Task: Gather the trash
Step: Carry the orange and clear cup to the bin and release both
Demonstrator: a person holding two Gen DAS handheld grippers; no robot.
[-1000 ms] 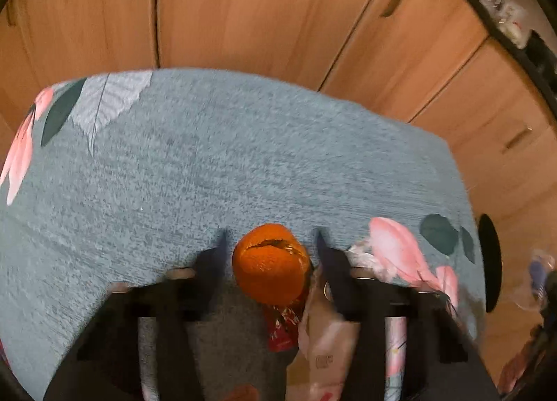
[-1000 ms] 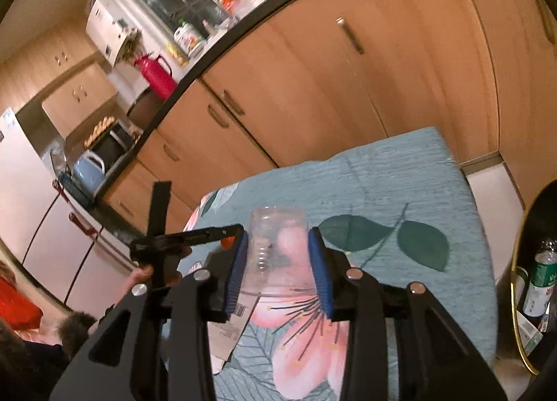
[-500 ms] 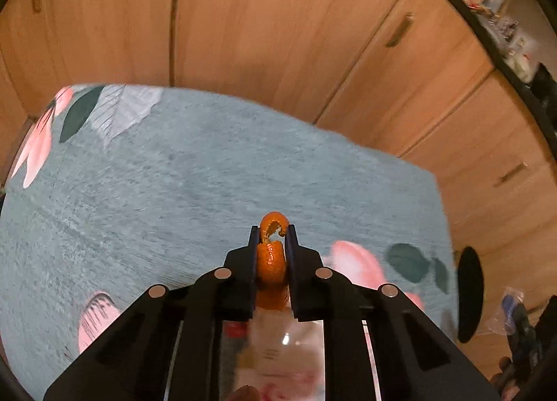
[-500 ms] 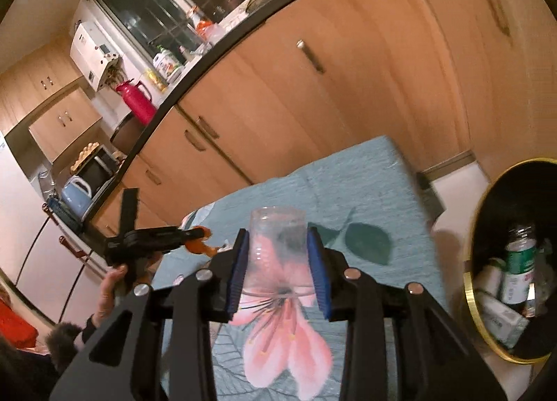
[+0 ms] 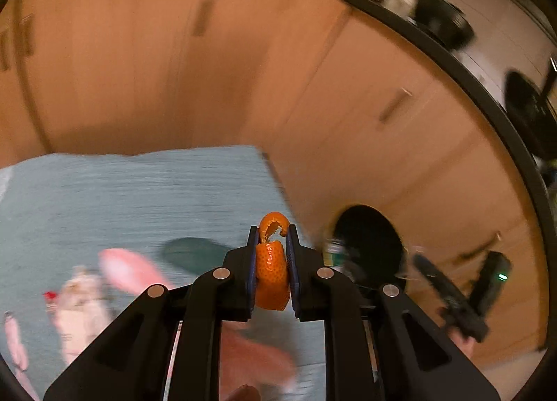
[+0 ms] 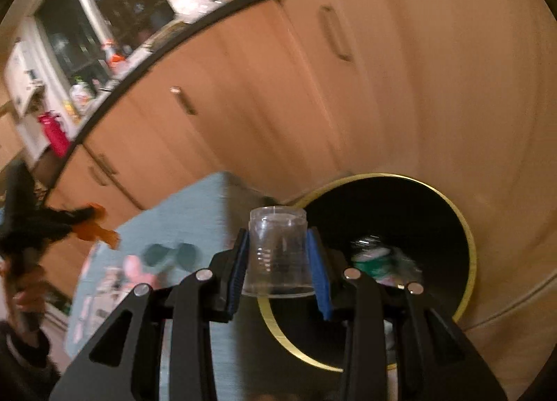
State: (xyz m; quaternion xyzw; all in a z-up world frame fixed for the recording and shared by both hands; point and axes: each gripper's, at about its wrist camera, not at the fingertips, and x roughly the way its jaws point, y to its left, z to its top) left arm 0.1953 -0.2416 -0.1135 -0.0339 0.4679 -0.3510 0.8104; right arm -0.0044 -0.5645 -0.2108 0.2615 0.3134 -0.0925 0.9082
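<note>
My left gripper (image 5: pixel 272 237) is shut on a piece of orange peel (image 5: pixel 271 274) and holds it in the air over the right end of the blue floral table (image 5: pixel 122 199). My right gripper (image 6: pixel 277 244) is shut on a clear plastic cup (image 6: pixel 277 256), held upside down near the rim of the black bin with a gold edge (image 6: pixel 468 251). The bin (image 5: pixel 369 240) holds a green can (image 6: pixel 374 261) and other trash. The left gripper with the peel (image 6: pixel 94 226) also shows at the left of the right wrist view.
Wrappers and paper scraps (image 5: pixel 80 303) lie on the table's near left. Wooden cabinet doors (image 5: pixel 139 70) stand behind the table and bin. The right gripper (image 5: pixel 463 300) shows at the far right of the left wrist view.
The left gripper closed on the orange peel, lifted it and swung right toward the bin. The right gripper carried the cup right, from over the table to the bin's rim.
</note>
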